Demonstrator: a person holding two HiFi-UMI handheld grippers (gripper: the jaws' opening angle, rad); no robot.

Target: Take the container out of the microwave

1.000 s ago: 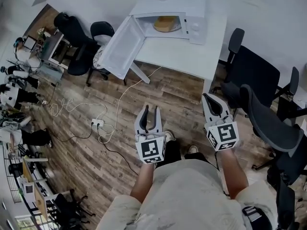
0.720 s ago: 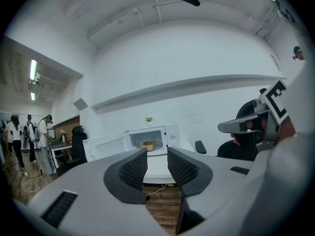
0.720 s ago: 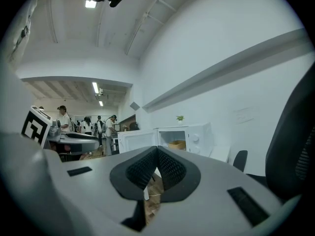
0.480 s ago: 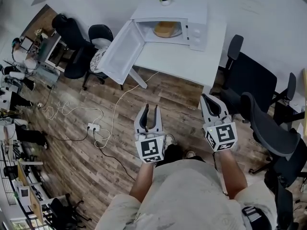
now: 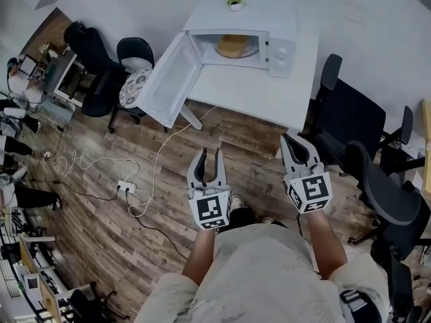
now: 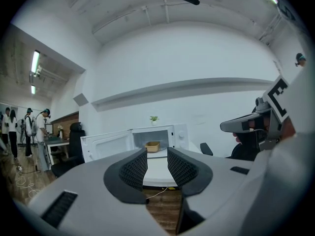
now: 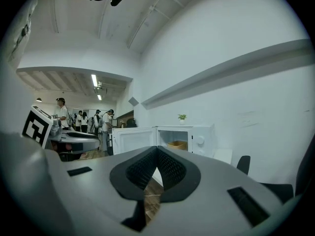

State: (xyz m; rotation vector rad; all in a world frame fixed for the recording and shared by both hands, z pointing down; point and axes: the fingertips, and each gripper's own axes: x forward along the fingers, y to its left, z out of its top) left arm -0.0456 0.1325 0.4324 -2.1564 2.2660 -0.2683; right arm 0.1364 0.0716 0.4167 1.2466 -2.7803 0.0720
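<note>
I judge this to be the approach step, with no reach begun: both grippers hang low in front of my body over the wooden floor (image 5: 101,207), well apart from the microwave (image 5: 279,25) on the white table (image 5: 269,93). The left gripper (image 5: 207,156) has its jaws apart with nothing between them. The right gripper (image 5: 292,141) has its jaws closed together at the tips and is empty. The microwave door (image 5: 168,79) stands wide open, swung out to the left. The container (image 5: 232,44) sits inside the cavity, a small tan, squarish, open-topped box; I cannot tell its material. Next, I think, I must walk up to the table, bring an open gripper level into the cavity and close it on the container's rim
</note>
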